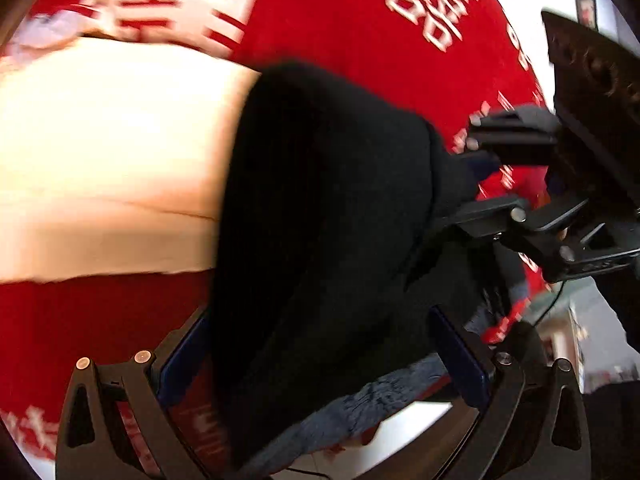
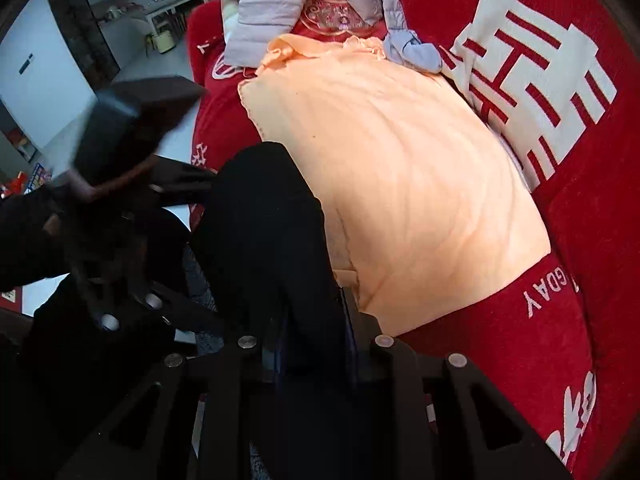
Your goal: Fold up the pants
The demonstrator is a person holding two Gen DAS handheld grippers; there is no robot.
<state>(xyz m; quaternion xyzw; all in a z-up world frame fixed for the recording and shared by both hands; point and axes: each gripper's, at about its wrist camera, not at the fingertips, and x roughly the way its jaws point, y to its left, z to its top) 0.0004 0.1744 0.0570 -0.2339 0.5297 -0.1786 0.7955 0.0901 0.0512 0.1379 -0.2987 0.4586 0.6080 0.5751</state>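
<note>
Red bedspread [image 2: 560, 300] with white lettering fills background, bed basically. Right hand-held gripper [image 2: 308, 344] clamped narrow on black pants [image 2: 264, 220], fabric bunched between pads. Left hand-held gripper [image 1: 324, 356] spread wider, pants [image 1: 320, 220] hanging through gap; real grip or not, can't tell. Pants held up over peach cloth [image 2: 400, 184]. Grey quilted jacket [image 2: 276, 4] beyond.
</note>
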